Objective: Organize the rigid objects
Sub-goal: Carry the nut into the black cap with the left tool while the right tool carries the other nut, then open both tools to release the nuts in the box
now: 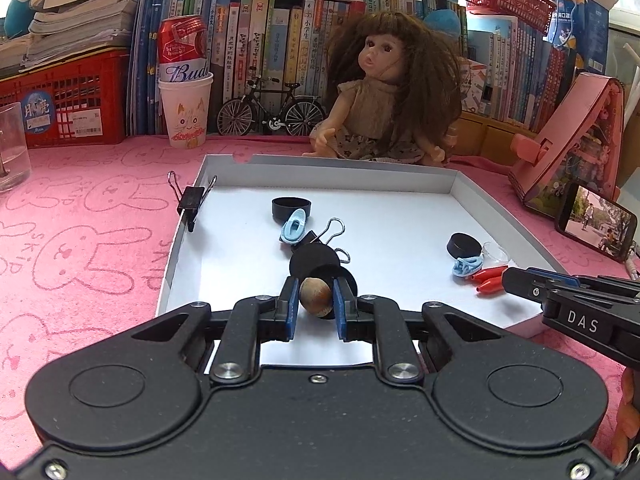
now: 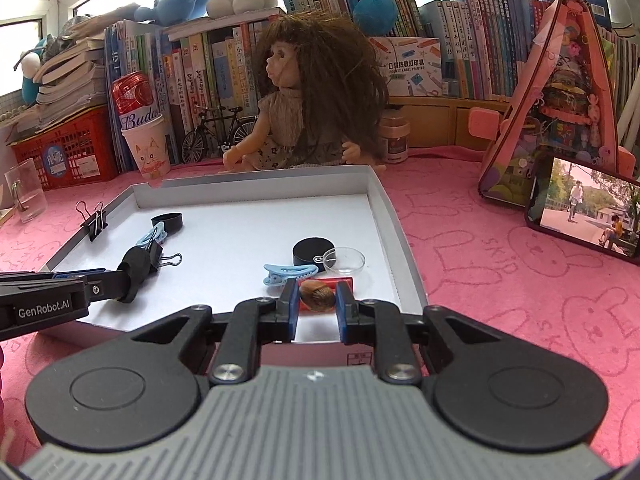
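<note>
Left claw [image 1: 316, 298] clamped on a brown nut [image 1: 315, 294] above white tray [image 1: 400, 216]; right claw [image 2: 317, 300] likewise pinching a second nut [image 2: 317, 295]. Pink bunny-print worktop [image 1: 80, 248]; red crate [image 1: 68, 100], doll [image 1: 384, 92], bookshelf [image 1: 272, 40] behind, phone [image 2: 588, 208] at right.

2 nuts [image 1: 315, 292], 2 binder clips [image 1: 191, 200], 2 blue hair clips [image 2: 289, 273], 1 doll [image 1: 384, 92], 1 tray [image 1: 328, 172]

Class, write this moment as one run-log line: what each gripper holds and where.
left gripper: shut on nut | right gripper: shut on second nut | both over white tray | phase: carrying
</note>
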